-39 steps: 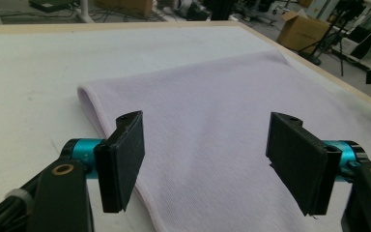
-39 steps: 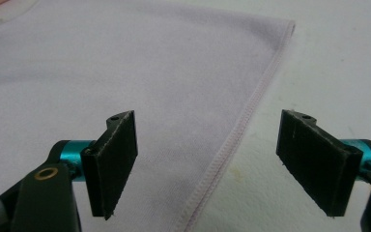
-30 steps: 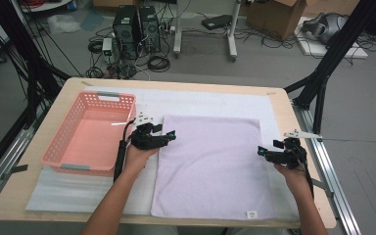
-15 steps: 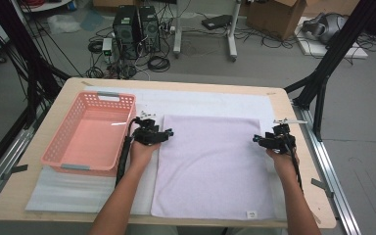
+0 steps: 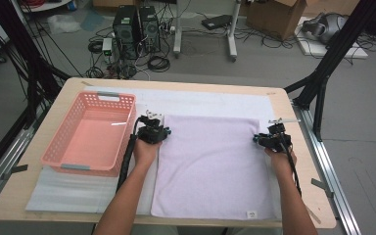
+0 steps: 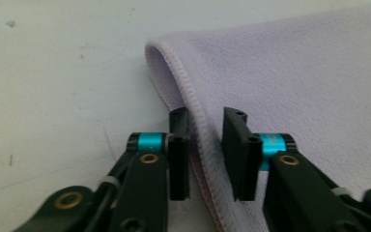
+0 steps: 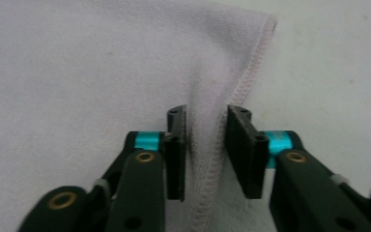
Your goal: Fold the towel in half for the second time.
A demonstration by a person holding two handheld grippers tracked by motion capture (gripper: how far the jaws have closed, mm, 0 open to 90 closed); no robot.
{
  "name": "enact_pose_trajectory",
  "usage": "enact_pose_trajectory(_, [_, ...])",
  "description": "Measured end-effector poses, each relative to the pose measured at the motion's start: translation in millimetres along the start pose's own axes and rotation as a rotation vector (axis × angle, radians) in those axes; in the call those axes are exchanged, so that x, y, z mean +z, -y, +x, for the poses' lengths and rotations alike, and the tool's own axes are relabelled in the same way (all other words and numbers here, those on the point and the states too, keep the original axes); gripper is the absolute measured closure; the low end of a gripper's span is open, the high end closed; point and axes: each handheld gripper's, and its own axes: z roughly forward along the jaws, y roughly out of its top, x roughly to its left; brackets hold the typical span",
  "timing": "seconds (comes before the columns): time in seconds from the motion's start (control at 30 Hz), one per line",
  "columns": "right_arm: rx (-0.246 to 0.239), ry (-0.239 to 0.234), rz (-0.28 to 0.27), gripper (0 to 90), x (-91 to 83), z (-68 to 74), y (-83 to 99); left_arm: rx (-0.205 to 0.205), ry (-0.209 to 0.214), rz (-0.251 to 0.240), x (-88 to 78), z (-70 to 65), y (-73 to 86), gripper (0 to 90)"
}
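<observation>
Your left gripper [image 6: 206, 154] has just been closing and pinches the lilac towel [image 5: 210, 161] at its left hem. Your right gripper [image 7: 206, 154] has likewise closed, nipping a raised fold of the right hem.

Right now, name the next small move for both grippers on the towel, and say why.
Probably lift both far corners together. The left gripper and right gripper have just been closing, each with the lavender towel hem bunched between its jaws. The rest lies flat, so an even raise would begin a fold.

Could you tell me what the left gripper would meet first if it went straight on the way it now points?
Probably the towel's raised far-left corner, whose hem lies between the left gripper's fingers; beyond that, white sheet.
</observation>
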Motion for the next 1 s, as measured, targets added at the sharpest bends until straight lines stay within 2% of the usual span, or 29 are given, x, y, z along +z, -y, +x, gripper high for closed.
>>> enact_pose_trajectory(0.07, [0.021, -0.027, 0.004, 83.5, 0.5, -0.9, -0.7, 0.002, -0.004, -0.001, 0.1, -0.8, 0.0, 84.7])
enact_pose_trajectory(0.17, [0.040, -0.044, 0.011, 85.2, 0.1, -3.7, -2.4, -0.059, 0.020, -0.004, -1.0, 4.2, -0.5, 85.8])
enact_pose_trajectory(0.2, [0.039, -0.037, 0.005, 85.4, -0.8, -4.0, -2.6, -0.077, 0.023, -0.018, -2.5, 4.4, -1.5, 85.9])
enact_pose_trajectory(0.27, [0.045, -0.031, -0.032, 85.6, -4.1, -6.5, -3.6, -0.080, 0.028, -0.053, -7.2, 4.4, -4.4, 86.1])
enact_pose_trajectory(0.33, [0.057, -0.025, -0.070, 85.7, -9.7, -8.7, -5.3, -0.100, 0.049, -0.107, -13.3, 5.0, -8.5, 86.2])
enact_pose_trajectory(0.4, [0.052, -0.009, -0.103, 85.8, -14.9, -11.0, -6.8, -0.113, 0.063, -0.139, -17.7, 5.3, -12.5, 86.2])
enact_pose_trajectory(0.5, [0.073, -0.018, -0.128, 85.7, -19.4, -16.0, -6.5, -0.138, 0.091, -0.162, -19.1, 4.4, -13.6, 86.2])
enact_pose_trajectory(0.57, [0.077, -0.018, -0.140, 85.7, -23.0, -17.8, -6.3, -0.135, 0.098, -0.161, -19.8, 3.3, -13.6, 86.2])
enact_pose_trajectory(0.67, [0.087, -0.048, -0.167, 85.5, -30.2, -18.0, -6.5, -0.155, 0.128, -0.175, -25.4, 5.0, -15.4, 86.1])
enact_pose_trajectory(0.8, [0.083, -0.087, -0.215, 85.5, -45.1, -16.8, -6.9, -0.157, 0.150, -0.195, -38.1, 5.3, -18.6, 86.0])
enact_pose_trajectory(0.9, [0.052, -0.098, -0.232, 85.4, -57.5, -12.4, -6.0, -0.112, 0.157, -0.188, -48.0, 1.4, -19.1, 86.0])
enact_pose_trajectory(1.0, [0.031, -0.113, -0.239, 85.4, -69.2, -8.1, -1.2, -0.097, 0.177, -0.191, -58.1, -2.4, -15.2, 86.0])
